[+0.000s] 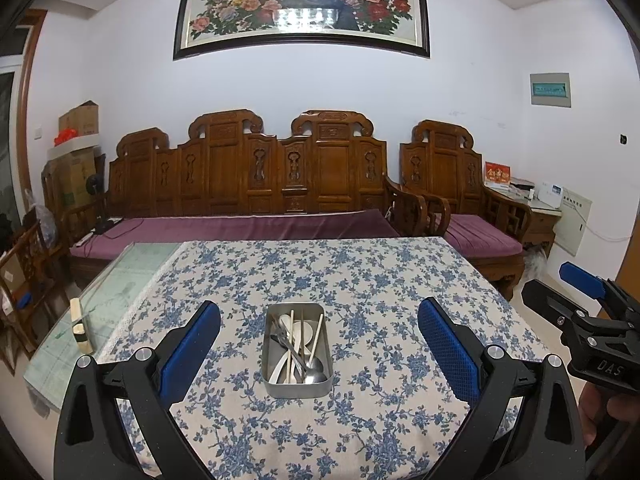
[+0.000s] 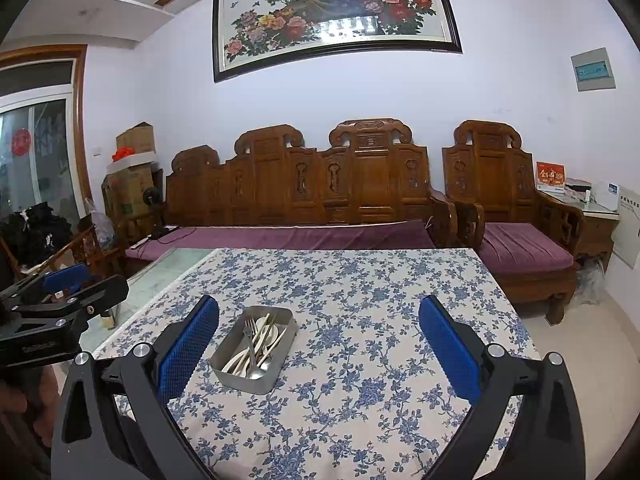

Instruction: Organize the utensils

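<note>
A rectangular metal tray [image 1: 298,387] stands in the middle of the table on a blue floral cloth [image 1: 360,280]. It holds a metal fork [image 1: 285,343], a metal spoon [image 1: 315,369], white spoons [image 1: 301,330] and wooden chopsticks [image 1: 318,335]. My left gripper [image 1: 319,312] is open and empty, held above the table just in front of the tray. My right gripper [image 2: 319,310] is open and empty, with the tray [image 2: 256,383] ahead to its left. Each gripper shows at the edge of the other's view.
A small wooden block [image 1: 80,326] stands on the bare glass part of the table [image 1: 120,280] at the left. A carved wooden sofa [image 1: 248,184] with purple cushions and an armchair [image 1: 460,200] stand behind the table.
</note>
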Demonstrator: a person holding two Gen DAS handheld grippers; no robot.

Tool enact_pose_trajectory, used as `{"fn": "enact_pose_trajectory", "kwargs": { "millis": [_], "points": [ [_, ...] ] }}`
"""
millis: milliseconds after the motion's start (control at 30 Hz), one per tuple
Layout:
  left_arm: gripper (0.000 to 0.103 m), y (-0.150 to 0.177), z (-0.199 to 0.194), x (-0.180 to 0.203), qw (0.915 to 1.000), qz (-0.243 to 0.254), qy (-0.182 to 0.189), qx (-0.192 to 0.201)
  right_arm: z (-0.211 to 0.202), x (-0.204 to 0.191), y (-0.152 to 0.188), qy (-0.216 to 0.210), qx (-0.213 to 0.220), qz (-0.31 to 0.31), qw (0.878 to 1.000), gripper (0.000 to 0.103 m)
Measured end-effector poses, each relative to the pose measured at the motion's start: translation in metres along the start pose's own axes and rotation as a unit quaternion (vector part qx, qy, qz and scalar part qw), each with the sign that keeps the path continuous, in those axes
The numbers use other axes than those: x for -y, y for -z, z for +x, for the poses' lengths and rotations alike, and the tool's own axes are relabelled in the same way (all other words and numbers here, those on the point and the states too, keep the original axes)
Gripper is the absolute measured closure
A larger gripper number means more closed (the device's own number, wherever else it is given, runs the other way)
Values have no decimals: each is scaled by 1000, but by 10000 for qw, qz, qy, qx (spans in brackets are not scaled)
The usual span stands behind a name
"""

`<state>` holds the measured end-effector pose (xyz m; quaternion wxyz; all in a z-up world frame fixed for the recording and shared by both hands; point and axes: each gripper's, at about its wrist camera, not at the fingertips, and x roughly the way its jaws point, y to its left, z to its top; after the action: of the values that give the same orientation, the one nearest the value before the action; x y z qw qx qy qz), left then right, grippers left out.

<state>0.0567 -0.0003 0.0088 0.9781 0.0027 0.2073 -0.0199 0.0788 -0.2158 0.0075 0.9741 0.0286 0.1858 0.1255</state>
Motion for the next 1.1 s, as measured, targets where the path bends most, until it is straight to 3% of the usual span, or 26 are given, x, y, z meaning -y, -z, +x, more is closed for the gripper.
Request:
{"fn": "enact_pose_trajectory", "kwargs": {
  "millis": [1100],
  "points": [
    [8, -3, -4, 0, 10000, 35, -1, 35, -2, 1, -5, 4, 34, -15, 10000, 2]
  ]
}}
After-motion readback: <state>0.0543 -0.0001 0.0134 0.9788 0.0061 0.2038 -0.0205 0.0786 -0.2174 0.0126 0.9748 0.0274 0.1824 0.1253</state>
